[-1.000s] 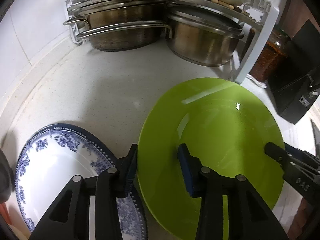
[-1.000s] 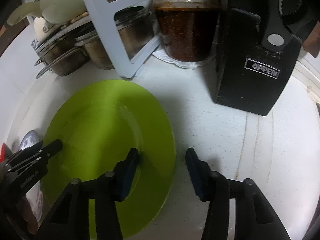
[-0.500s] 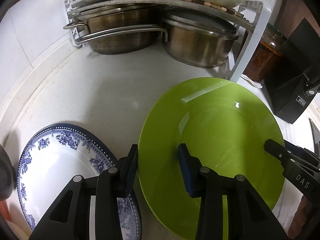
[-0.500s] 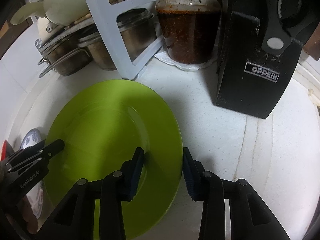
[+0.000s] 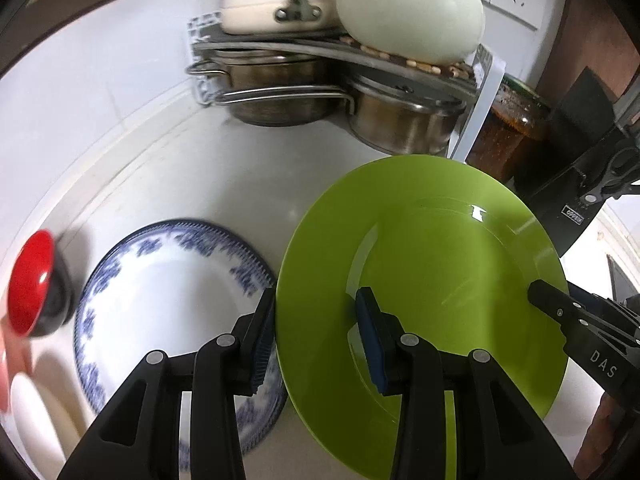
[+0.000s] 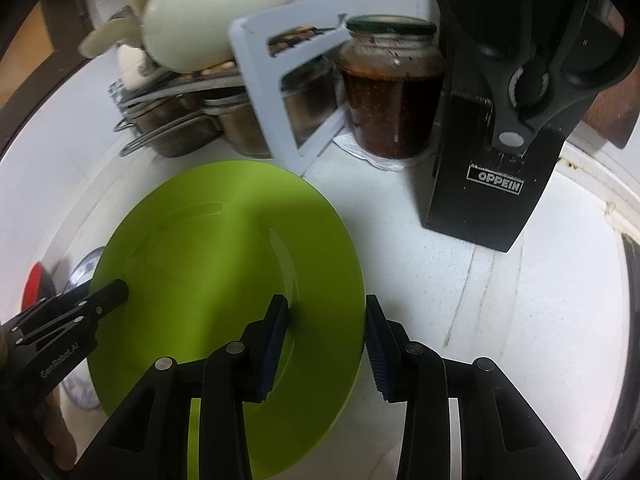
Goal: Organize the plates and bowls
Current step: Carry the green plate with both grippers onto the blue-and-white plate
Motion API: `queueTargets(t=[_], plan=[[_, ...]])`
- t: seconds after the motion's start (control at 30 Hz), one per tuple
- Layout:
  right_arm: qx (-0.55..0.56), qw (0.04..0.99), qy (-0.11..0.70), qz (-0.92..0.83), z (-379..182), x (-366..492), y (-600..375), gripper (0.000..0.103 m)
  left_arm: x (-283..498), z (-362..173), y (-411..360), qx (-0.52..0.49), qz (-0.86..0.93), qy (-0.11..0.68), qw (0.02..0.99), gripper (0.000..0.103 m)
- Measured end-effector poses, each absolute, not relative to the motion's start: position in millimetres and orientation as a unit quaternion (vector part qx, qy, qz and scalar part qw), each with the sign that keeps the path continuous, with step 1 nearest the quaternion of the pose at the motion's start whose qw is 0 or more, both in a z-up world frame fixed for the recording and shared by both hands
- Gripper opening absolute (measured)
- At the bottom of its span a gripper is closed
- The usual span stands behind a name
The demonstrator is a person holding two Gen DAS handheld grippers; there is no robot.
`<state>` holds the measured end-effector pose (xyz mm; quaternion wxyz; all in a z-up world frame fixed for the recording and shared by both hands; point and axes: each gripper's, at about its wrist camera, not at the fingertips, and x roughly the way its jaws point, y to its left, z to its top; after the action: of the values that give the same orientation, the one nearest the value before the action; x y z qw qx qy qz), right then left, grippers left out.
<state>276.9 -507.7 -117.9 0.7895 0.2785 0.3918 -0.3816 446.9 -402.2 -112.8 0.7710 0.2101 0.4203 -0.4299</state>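
A green plate [image 5: 432, 280] is held off the white counter by both grippers. My left gripper [image 5: 316, 336] is shut on its left rim, one finger under and one on top. My right gripper [image 6: 326, 344] is shut on its right rim [image 6: 352, 280]; it also shows in the left wrist view [image 5: 560, 320]. A blue-and-white patterned plate [image 5: 168, 300] lies on the counter to the left, partly under the green plate's edge. A red-and-black bowl [image 5: 32, 284] sits left of the patterned plate.
A rack [image 5: 472, 120] at the back holds steel pots [image 5: 400, 124] below and a cream kettle [image 5: 408, 8] on top. A jar of dark sauce [image 6: 392, 88] and a black knife block [image 6: 496, 152] stand at the right. White wall tiles border the left.
Both grippers have lifted the green plate up and back from the counter. The view has pulled away, so the red bowl and the kettle have come into sight.
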Motion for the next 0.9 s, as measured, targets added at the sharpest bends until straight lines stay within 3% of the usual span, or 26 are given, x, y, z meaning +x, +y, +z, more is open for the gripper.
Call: queueTargets(t=[0.9], plan=[[0.185, 0.871, 0.403, -0.210, -74, 273, -370, 0.039, 376, -68, -183, 0.097, -0.258, 0.428, 0.861, 0.039]])
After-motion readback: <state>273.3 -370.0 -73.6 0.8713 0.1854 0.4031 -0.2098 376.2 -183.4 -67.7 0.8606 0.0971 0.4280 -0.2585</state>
